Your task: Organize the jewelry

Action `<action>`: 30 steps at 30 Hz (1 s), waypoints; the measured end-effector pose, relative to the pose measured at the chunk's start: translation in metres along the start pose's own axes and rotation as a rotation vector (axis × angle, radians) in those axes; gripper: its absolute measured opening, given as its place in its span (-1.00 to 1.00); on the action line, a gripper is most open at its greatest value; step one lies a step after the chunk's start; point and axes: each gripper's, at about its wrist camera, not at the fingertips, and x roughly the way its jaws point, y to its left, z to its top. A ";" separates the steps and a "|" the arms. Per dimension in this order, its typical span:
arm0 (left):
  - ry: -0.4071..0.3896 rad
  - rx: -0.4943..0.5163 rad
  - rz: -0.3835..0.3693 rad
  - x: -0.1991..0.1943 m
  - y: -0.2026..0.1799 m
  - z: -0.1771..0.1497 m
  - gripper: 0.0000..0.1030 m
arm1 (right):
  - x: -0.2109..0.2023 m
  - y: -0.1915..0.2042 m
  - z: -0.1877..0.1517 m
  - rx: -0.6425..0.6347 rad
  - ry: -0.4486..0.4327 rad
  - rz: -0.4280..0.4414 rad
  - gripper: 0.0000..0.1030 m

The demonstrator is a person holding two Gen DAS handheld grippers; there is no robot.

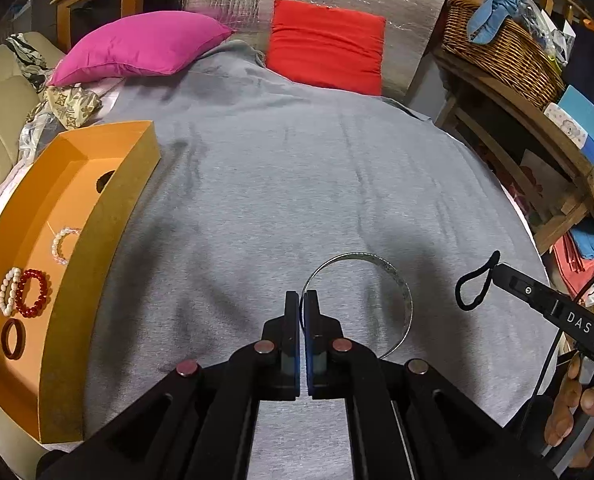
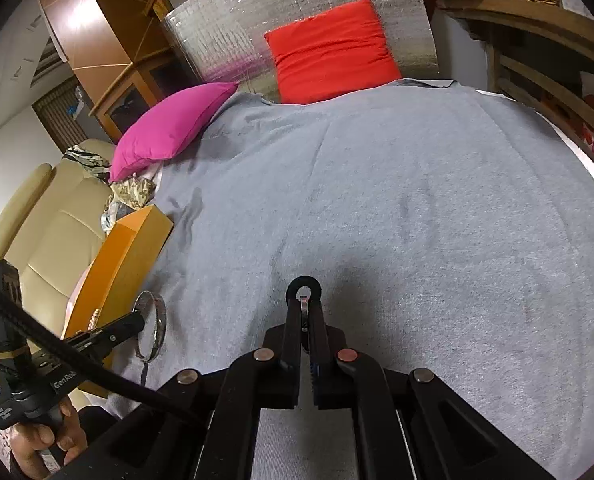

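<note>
The left gripper [image 1: 301, 300], jaws clamped on a thin silver bangle [image 1: 393, 276], holds it above the near part of the grey blanket [image 1: 297, 168]. The right gripper [image 2: 305, 300], at right, is closed on a black loop [image 2: 305, 283]. At left, the orange box [image 1: 109, 216] contains a white bead bracelet [image 1: 63, 246], a red bead bracelet [image 1: 33, 293] and a dark red ring [image 1: 13, 338].

Wrist views angled down, sharing grey blanket [image 1: 297, 184]
</note>
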 end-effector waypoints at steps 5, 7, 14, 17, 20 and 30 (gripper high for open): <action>-0.004 -0.004 0.002 -0.002 0.003 0.001 -0.96 | 0.001 0.002 -0.001 -0.005 0.005 -0.001 -0.93; -0.005 -0.005 0.004 -0.003 0.003 0.001 -0.96 | 0.002 0.003 -0.001 -0.008 0.007 -0.002 -0.93; -0.012 -0.009 0.011 -0.006 0.008 0.001 -0.96 | 0.004 0.006 -0.001 -0.020 0.010 0.000 -0.92; -0.012 -0.011 0.017 -0.006 0.010 0.002 -0.96 | 0.005 0.007 -0.001 -0.024 0.011 0.002 -0.92; -0.013 -0.015 0.019 -0.006 0.011 0.002 -0.96 | 0.005 0.008 -0.001 -0.027 0.012 0.003 -0.93; -0.010 -0.022 0.025 -0.005 0.015 0.001 -0.96 | 0.008 0.012 -0.002 -0.036 0.017 0.006 -0.92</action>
